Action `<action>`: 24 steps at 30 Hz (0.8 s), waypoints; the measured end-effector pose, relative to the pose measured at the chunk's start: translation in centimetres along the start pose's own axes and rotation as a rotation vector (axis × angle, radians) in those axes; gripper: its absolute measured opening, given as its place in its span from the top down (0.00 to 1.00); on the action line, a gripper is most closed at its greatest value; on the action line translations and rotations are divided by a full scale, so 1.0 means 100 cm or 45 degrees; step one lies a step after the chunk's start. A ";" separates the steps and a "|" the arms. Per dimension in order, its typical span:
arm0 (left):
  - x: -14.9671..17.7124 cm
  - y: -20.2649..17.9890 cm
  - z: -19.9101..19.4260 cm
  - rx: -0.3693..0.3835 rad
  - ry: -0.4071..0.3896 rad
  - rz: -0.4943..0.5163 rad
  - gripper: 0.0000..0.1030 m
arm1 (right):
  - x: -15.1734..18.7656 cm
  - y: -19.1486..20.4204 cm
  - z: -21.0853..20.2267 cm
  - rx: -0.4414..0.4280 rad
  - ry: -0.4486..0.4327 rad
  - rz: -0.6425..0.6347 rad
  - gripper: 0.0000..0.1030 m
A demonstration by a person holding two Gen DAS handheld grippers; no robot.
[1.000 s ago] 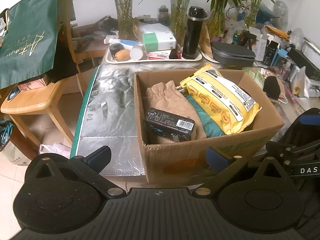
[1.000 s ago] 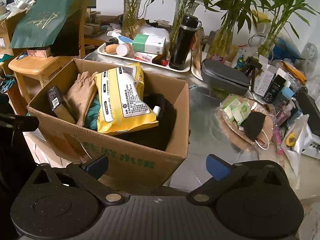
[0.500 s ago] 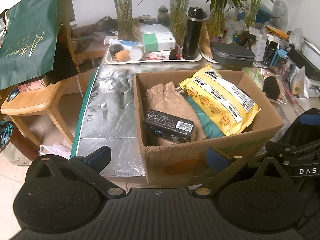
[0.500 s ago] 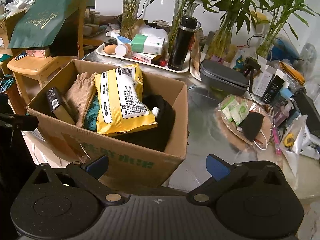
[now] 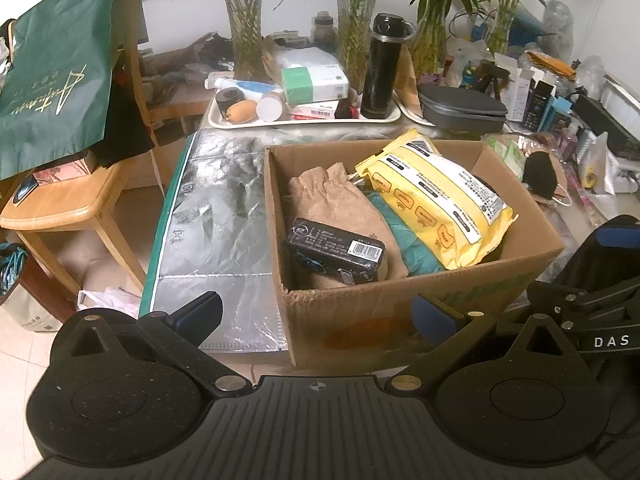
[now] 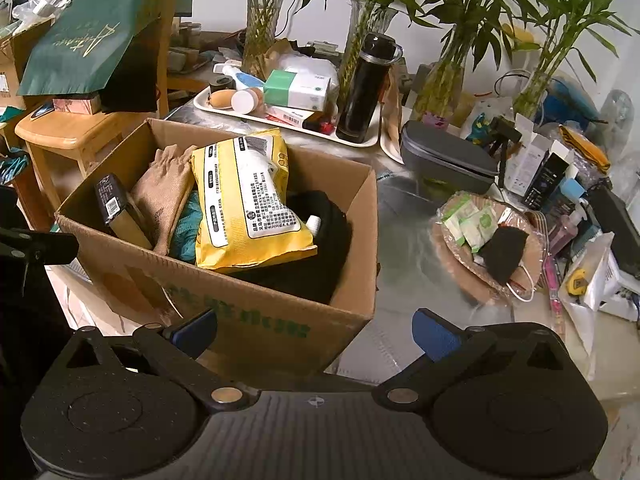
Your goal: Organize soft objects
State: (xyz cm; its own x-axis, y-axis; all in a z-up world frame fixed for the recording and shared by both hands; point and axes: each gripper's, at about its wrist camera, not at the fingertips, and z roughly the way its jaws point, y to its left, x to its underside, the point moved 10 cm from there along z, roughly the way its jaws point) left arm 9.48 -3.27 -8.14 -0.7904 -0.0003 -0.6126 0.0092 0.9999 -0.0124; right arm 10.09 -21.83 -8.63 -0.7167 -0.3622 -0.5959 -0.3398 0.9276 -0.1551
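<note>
Both tools wide open, nothing gripped: left tool (image 5: 316,314) sits just short of the cardboard box (image 5: 400,312) near wall, right tool (image 6: 316,330) same at the box's front-right corner. Box stands on the bench (image 5: 216,208), on silver foil sheet. Inside, L to R: black barcode pkg (image 5: 334,254) lying on tan burlap pouch (image 5: 340,208), teal cloth (image 5: 408,240) under it, yellow wipes pack (image 5: 436,196) leaning tilted on top, black fabric (image 6: 320,252) at right end w/ small white cap (image 6: 313,222) poking out. Beyond box on bench: basket w/ sachets + black mask (image 6: 502,250) to the right, grey case (image 6: 448,164), white tray (image 6: 288,120) w/ black flask (image 6: 366,88) upright. Far back: glass vases w/ bamboo. Left: wooden chair, green bag (image 5: 52,96) hanging.
</note>
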 end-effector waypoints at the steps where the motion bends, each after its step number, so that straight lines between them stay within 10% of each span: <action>1: 0.000 0.000 0.000 0.000 -0.001 0.000 0.00 | 0.000 0.000 0.000 0.002 -0.001 0.000 0.00; 24: -0.002 0.000 -0.003 0.001 -0.002 0.001 0.00 | -0.002 0.000 -0.002 0.002 -0.003 0.018 0.00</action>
State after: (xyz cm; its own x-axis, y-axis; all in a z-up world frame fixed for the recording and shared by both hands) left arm 9.44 -3.30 -7.84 -0.7893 0.0000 -0.6140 0.0100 0.9999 -0.0128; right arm 10.09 -21.82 -8.36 -0.7201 -0.3488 -0.5998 -0.3286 0.9328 -0.1480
